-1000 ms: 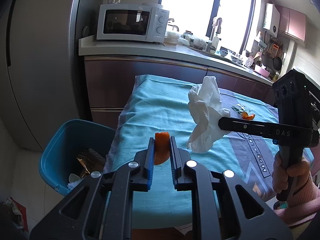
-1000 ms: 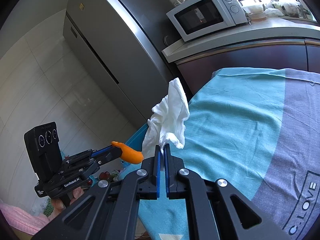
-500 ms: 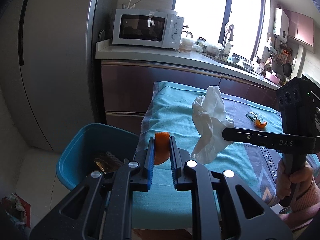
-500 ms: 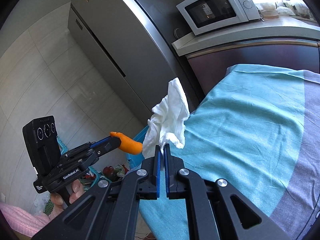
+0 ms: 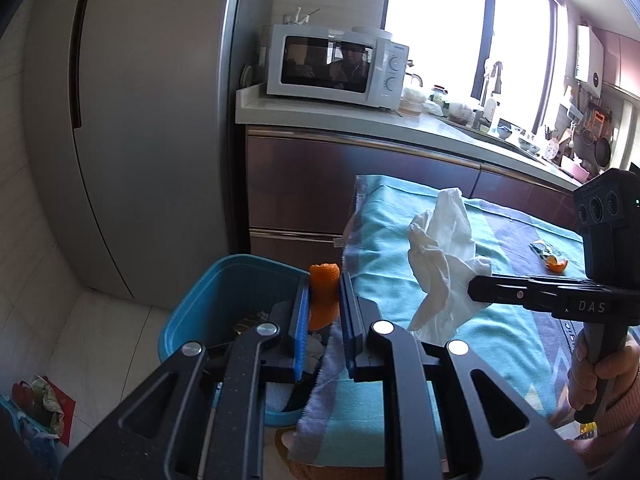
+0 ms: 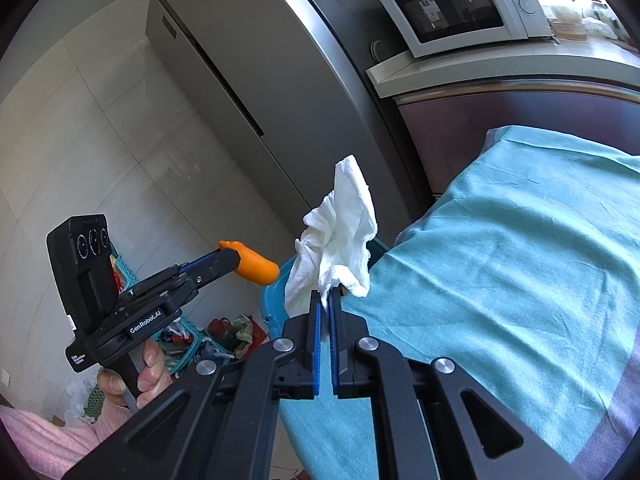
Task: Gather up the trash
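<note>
My left gripper (image 5: 324, 284) is shut on an orange peel (image 5: 323, 294) and holds it over the right rim of a blue bin (image 5: 224, 296) on the floor at the table's left end. The peel also shows in the right wrist view (image 6: 256, 266). My right gripper (image 6: 325, 298) is shut on a crumpled white tissue (image 6: 336, 240) above the table's left edge; the tissue shows in the left wrist view (image 5: 444, 268) too. The bin (image 6: 272, 300) is mostly hidden behind the tissue there.
The table wears a teal and grey cloth (image 5: 400, 240). More peel and a wrapper (image 5: 550, 258) lie on it at the far right. A fridge (image 5: 132, 120) and a counter with a microwave (image 5: 336, 66) stand behind. Bags of litter (image 6: 224, 332) lie on the floor.
Both grippers have moved left with their loads. The peel has gone from above the cloth to above the bin's rim; the tissue is nearer the table's left edge.
</note>
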The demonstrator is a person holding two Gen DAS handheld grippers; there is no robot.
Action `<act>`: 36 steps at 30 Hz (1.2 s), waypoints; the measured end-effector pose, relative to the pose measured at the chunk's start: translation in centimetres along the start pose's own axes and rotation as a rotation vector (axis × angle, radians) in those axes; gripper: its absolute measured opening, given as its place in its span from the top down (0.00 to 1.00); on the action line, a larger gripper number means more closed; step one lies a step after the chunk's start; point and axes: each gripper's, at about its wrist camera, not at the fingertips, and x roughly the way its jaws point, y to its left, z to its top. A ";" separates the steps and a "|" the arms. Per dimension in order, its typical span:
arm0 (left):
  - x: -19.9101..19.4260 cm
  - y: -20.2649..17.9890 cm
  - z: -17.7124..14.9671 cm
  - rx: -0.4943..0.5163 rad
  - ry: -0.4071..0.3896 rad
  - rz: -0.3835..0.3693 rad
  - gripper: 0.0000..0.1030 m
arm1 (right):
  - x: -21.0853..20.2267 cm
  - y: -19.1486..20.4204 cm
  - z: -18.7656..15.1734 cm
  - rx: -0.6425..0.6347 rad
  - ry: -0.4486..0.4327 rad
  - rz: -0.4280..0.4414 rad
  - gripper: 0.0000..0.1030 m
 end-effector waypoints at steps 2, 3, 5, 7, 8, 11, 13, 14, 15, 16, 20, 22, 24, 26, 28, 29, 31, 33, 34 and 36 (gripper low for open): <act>0.1 0.6 0.1 -0.008 -0.001 0.009 0.86 | 0.4 0.4 0.1 -0.009 0.007 0.001 0.97; 0.2 0.9 0.1 -0.013 0.001 0.012 0.86 | 0.6 0.5 0.1 -0.012 0.011 0.002 0.97; 0.4 1.5 0.1 -0.023 0.006 0.023 0.86 | 1.0 0.8 0.2 -0.017 0.019 0.004 0.97; 0.6 1.9 0.0 -0.028 0.011 0.029 0.86 | 1.4 1.1 0.3 -0.022 0.027 0.005 0.97; 0.7 2.0 -0.1 -0.028 0.013 0.032 0.86 | 1.6 1.2 0.4 -0.025 0.032 0.005 0.97; 1.1 2.4 -0.3 -0.034 0.022 0.040 0.86 | 2.3 1.7 0.6 -0.035 0.043 0.005 0.97; 1.5 2.8 -0.5 -0.040 0.030 0.044 0.86 | 2.7 1.8 0.7 -0.040 0.050 0.004 0.97; 1.7 3.0 -0.5 -0.043 0.034 0.046 0.86 | 2.9 1.8 0.8 -0.040 0.055 0.003 0.97; 1.9 3.0 -0.6 -0.046 0.037 0.048 0.86 | 3.1 1.8 0.8 -0.041 0.059 0.003 0.97; 2.0 3.1 -0.7 -0.048 0.040 0.049 0.86 | 3.3 1.8 0.9 -0.043 0.063 0.000 0.97; 3.0 3.2 -0.6 -0.055 0.051 0.057 0.86 | 4.0 1.8 0.9 -0.047 0.083 -0.001 0.97; 3.5 3.3 -0.8 -0.059 0.057 0.062 0.86 | 4.3 1.8 1.0 -0.050 0.091 0.000 0.97; 3.8 3.5 -0.9 -0.064 0.062 0.064 0.86 | 4.7 1.9 1.1 -0.053 0.099 0.001 0.97; 4.1 3.7 -0.9 -0.068 0.066 0.067 0.86 | 5.2 1.9 1.2 -0.058 0.109 -0.002 0.97; 4.4 3.8 -1.1 -0.075 0.067 0.070 0.85 | 5.5 1.9 1.3 -0.061 0.118 -0.003 0.97; 4.4 3.9 -1.1 -0.076 0.066 0.072 0.85 | 5.7 2.0 1.3 -0.064 0.122 -0.005 0.97; 4.7 4.1 -1.2 -0.080 0.067 0.079 0.86 | 6.0 2.0 1.4 -0.067 0.129 -0.006 0.97; 5.0 4.3 -1.3 -0.082 0.072 0.081 0.86 | 6.4 2.1 1.4 -0.070 0.136 -0.009 0.97; 5.1 4.3 -1.3 -0.082 0.073 0.085 0.85 | 6.5 2.0 1.5 -0.070 0.139 -0.009 0.97; 5.4 4.5 -1.3 -0.083 0.074 0.092 0.85 | 7.0 2.0 1.6 -0.073 0.147 -0.016 0.97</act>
